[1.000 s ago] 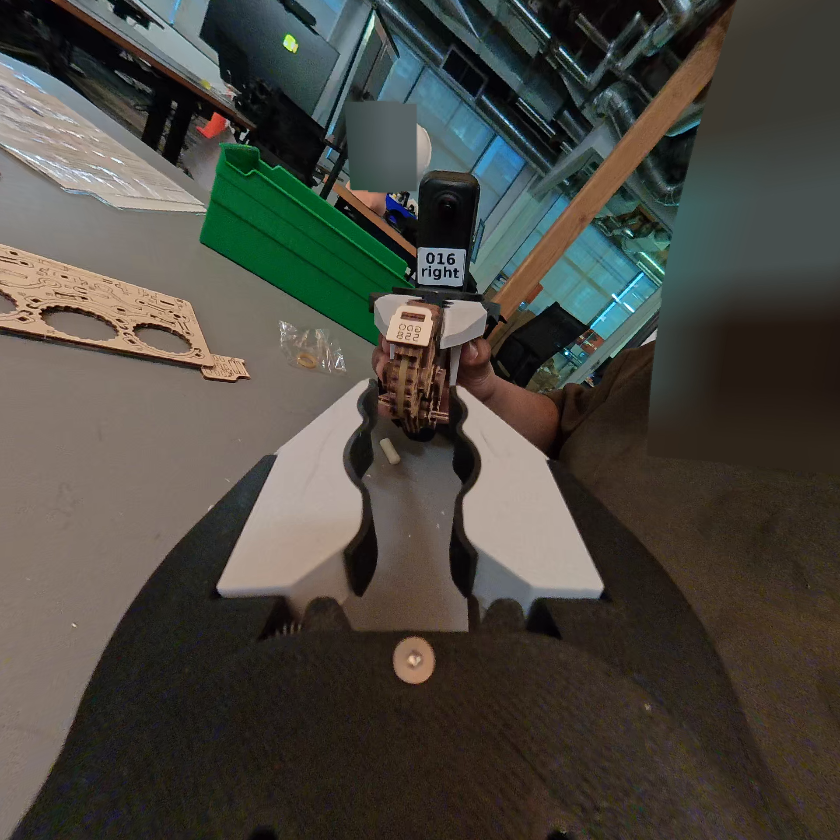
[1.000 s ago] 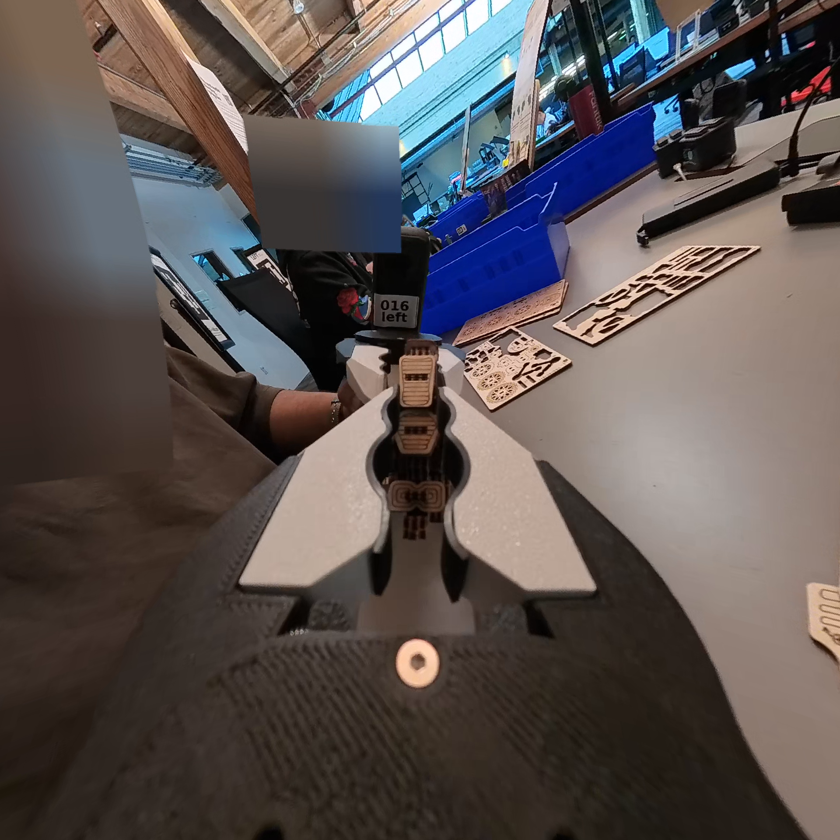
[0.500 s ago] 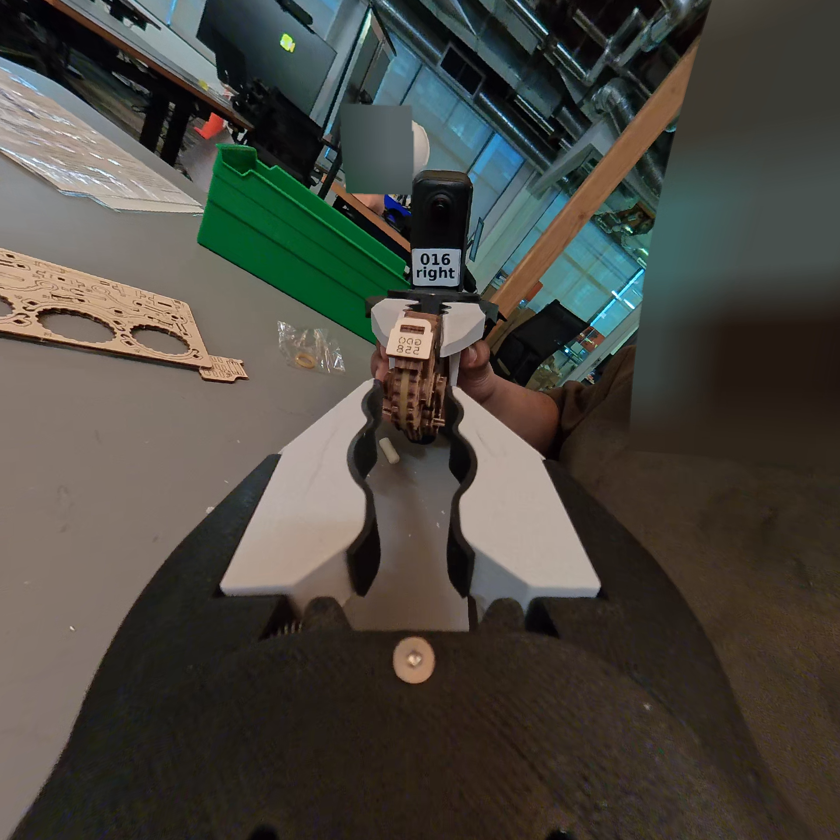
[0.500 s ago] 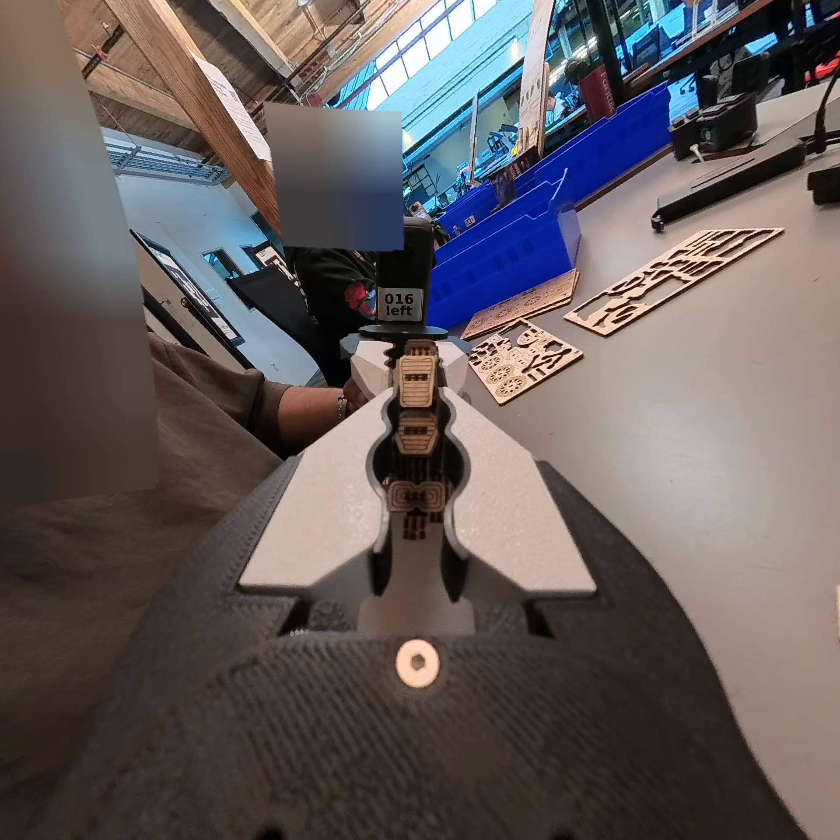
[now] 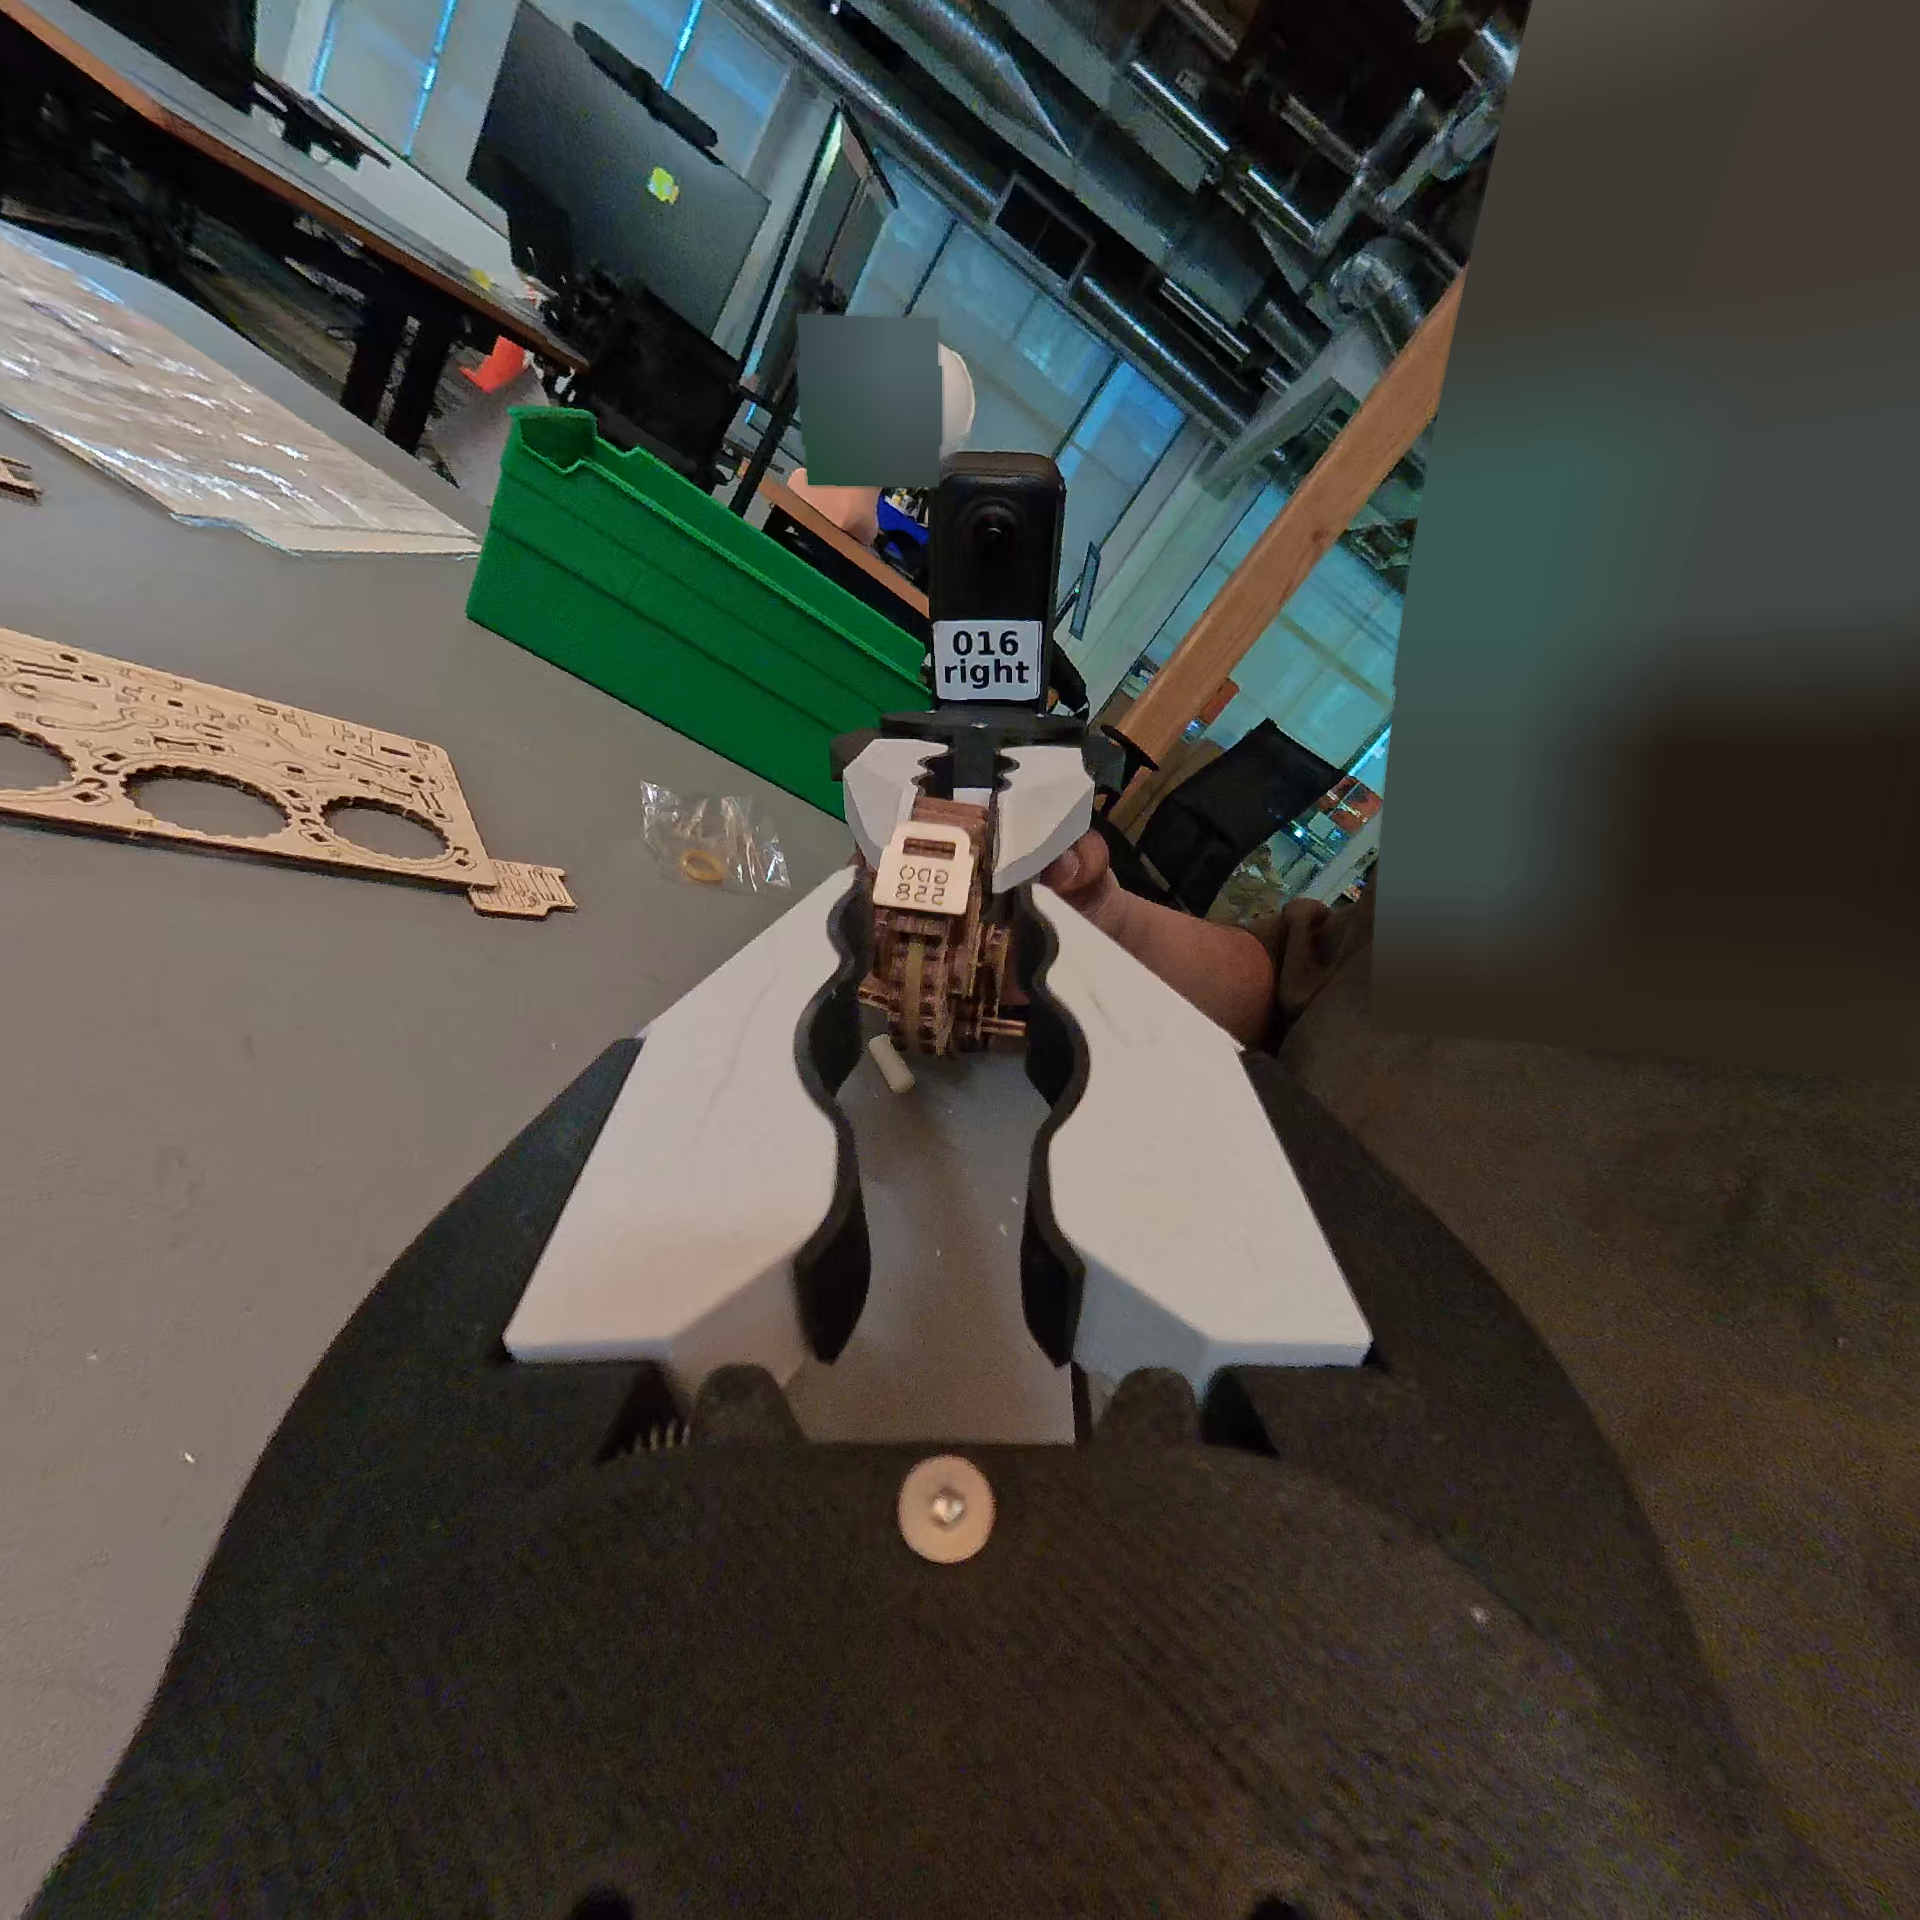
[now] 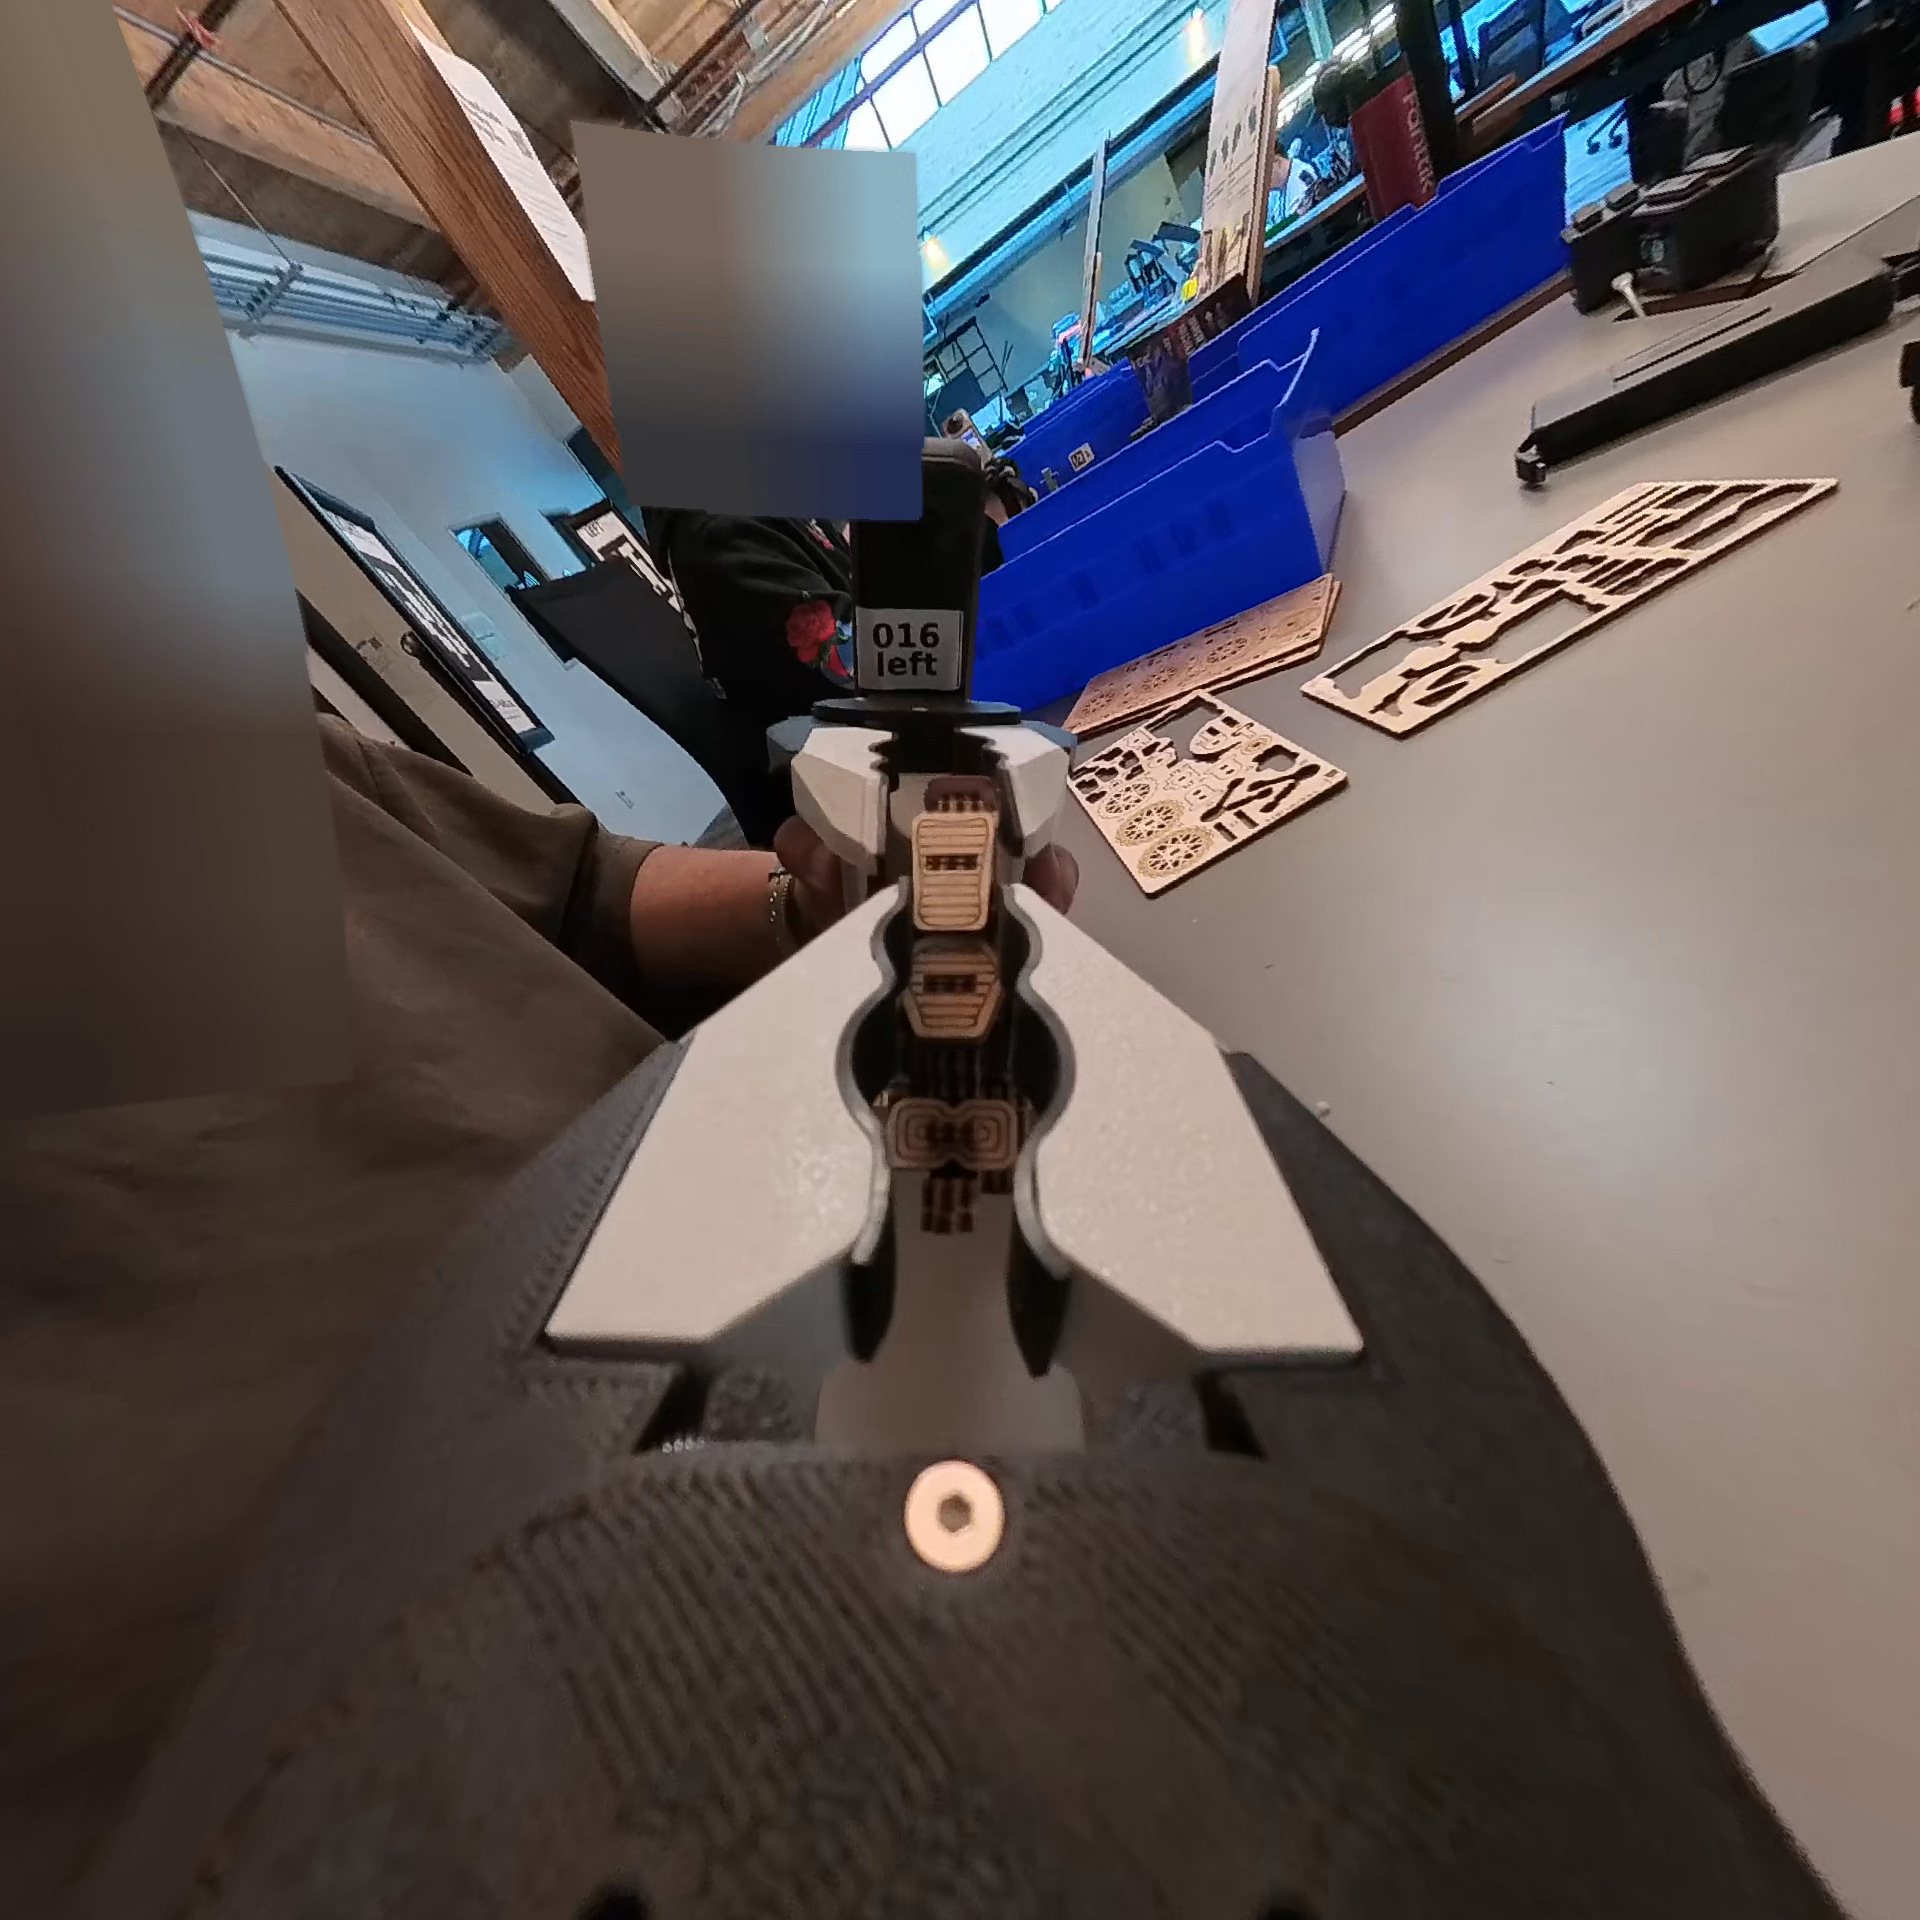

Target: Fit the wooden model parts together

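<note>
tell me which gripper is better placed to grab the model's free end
Left. The left gripper is open and empty, flanking the near end of the wooden model; the right gripper is shut on that model, likely just holding.

Brown layered wooden model (image 5: 935, 966) with pale tag on top, held above table, ribbed tan plates (image 6: 951, 873) along its upper side
</note>
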The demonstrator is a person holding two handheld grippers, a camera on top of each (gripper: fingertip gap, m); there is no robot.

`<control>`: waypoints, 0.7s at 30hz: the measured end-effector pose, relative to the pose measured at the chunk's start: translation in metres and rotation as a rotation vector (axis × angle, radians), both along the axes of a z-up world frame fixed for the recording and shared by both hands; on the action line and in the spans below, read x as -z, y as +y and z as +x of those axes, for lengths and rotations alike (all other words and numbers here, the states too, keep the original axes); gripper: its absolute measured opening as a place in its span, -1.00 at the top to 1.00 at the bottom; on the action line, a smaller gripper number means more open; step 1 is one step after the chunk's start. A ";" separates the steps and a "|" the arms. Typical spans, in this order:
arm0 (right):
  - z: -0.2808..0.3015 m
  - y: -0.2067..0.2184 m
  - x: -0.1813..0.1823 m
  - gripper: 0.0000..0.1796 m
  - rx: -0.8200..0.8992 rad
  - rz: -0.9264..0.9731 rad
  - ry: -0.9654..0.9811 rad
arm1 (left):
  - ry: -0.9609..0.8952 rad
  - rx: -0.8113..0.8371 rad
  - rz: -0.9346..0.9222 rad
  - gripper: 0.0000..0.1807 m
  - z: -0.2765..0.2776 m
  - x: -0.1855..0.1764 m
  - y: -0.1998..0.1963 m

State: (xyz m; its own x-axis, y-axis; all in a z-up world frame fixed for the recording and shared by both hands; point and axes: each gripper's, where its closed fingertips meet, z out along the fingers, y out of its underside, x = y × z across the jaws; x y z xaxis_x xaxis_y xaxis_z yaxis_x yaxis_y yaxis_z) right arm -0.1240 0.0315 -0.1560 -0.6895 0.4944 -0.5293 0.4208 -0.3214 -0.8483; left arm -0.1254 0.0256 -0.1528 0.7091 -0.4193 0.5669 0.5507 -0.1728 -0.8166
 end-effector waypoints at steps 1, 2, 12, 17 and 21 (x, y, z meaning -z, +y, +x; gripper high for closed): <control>0.000 -0.001 0.000 0.86 -0.002 0.004 0.004 | 0.003 -0.004 0.005 0.73 0.000 -0.001 0.000; 0.001 -0.001 -0.001 0.86 -0.006 0.008 0.010 | 0.007 -0.006 0.009 0.73 0.000 -0.002 -0.001; 0.021 -0.013 -0.006 0.86 -0.070 0.291 0.247 | 0.368 0.075 0.056 0.72 0.018 -0.003 -0.017; 0.033 -0.019 0.008 0.86 -0.102 0.607 0.404 | 0.584 0.134 0.020 0.67 0.040 0.017 -0.018; 0.038 -0.023 0.019 0.86 -0.148 0.692 0.422 | 0.669 0.152 -0.016 0.69 0.046 0.033 -0.016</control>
